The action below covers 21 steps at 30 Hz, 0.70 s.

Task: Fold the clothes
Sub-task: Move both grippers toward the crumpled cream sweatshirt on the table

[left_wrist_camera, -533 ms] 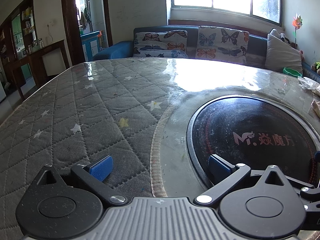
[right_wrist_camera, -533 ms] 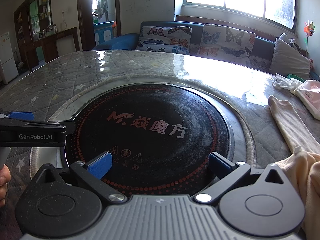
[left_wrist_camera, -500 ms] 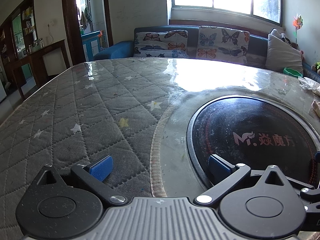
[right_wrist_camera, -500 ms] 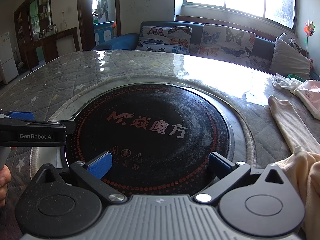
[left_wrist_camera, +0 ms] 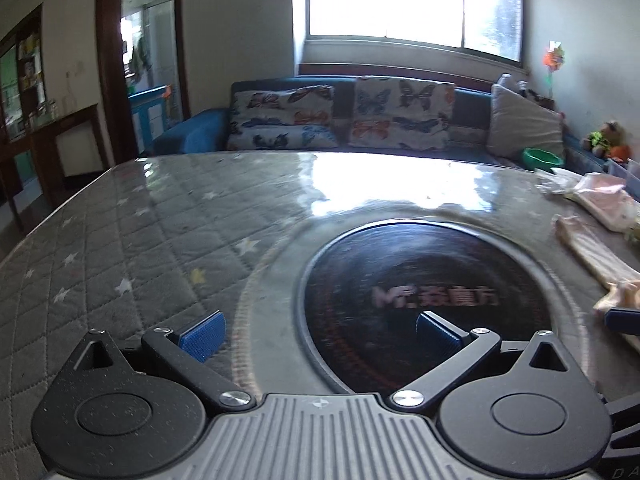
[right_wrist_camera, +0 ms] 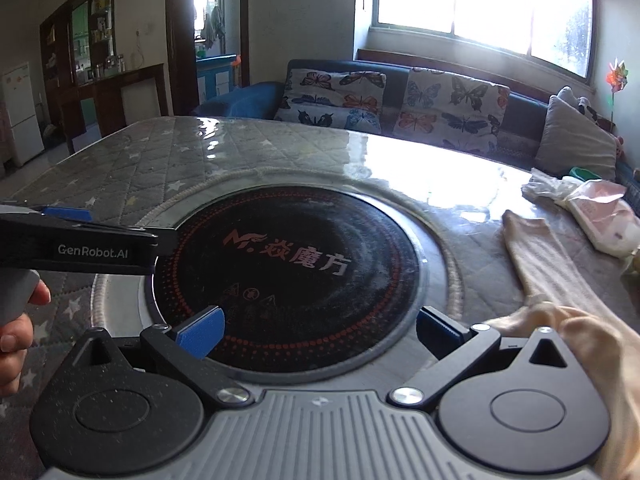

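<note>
Left tongs: my left gripper (left_wrist_camera: 318,334) is spread wide with nothing between its blue pads, above the seam where the grey quilted star-print table cover (left_wrist_camera: 120,248) meets the round black glass hob plate (left_wrist_camera: 424,280).
Right tongs: my right gripper (right_wrist_camera: 318,332) is also spread wide and empty, over the near edge of the hob plate (right_wrist_camera: 288,264).
Clothes: a long cream garment (right_wrist_camera: 540,264) lies flat on the cover to the right of the plate, its bunched end just beside my right pad; a folded pale pink piece (right_wrist_camera: 600,212) sits farther back, well apart.
My hand: the left hand (right_wrist_camera: 16,320) shows at the edge of the right view.
Background: a dark blue sofa with butterfly cushions (right_wrist_camera: 400,100) behind the table.
</note>
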Each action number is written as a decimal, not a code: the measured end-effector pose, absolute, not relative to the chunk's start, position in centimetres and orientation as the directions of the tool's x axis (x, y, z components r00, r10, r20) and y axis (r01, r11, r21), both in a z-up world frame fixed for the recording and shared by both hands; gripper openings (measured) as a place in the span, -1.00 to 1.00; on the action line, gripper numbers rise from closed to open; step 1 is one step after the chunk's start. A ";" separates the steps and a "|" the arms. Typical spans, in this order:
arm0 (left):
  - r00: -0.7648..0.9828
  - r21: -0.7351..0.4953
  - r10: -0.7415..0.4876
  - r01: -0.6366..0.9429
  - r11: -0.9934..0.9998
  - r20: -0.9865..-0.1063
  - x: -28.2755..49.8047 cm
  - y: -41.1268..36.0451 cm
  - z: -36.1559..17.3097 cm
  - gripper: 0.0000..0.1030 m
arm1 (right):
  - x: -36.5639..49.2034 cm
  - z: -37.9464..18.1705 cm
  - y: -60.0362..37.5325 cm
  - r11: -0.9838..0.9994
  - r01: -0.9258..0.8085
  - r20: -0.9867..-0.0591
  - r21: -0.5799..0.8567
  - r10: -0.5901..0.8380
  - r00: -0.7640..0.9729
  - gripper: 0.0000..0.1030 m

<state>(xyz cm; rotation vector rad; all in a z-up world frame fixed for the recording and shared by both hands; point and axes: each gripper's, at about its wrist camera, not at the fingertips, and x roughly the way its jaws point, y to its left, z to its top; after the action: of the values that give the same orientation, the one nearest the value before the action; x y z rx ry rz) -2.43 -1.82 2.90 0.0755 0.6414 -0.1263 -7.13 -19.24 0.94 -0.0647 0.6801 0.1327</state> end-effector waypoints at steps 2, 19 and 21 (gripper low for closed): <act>0.797 0.032 -0.128 0.181 0.983 -0.590 -3.0 -2.9 3.3 1.00 | -8.4 1.7 -20.1 0.990 -0.139 -0.629 -0.018 0.097 0.771 1.00; 0.702 0.045 -0.389 0.513 0.857 -0.596 -9.8 -13.3 5.4 1.00 | -19.7 5.2 -26.3 0.992 0.001 -0.555 -0.129 -0.073 0.828 1.00; 0.684 0.040 -0.406 0.537 0.843 -0.606 -10.0 -14.0 5.5 1.00 | -20.5 5.3 -27.1 0.991 0.019 -0.554 -0.136 -0.092 0.828 1.00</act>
<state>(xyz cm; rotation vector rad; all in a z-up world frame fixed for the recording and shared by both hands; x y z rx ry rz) -10.05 -14.00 5.47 0.2223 0.6220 -0.5332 -20.47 -27.06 5.31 -0.1270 0.5933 -0.0588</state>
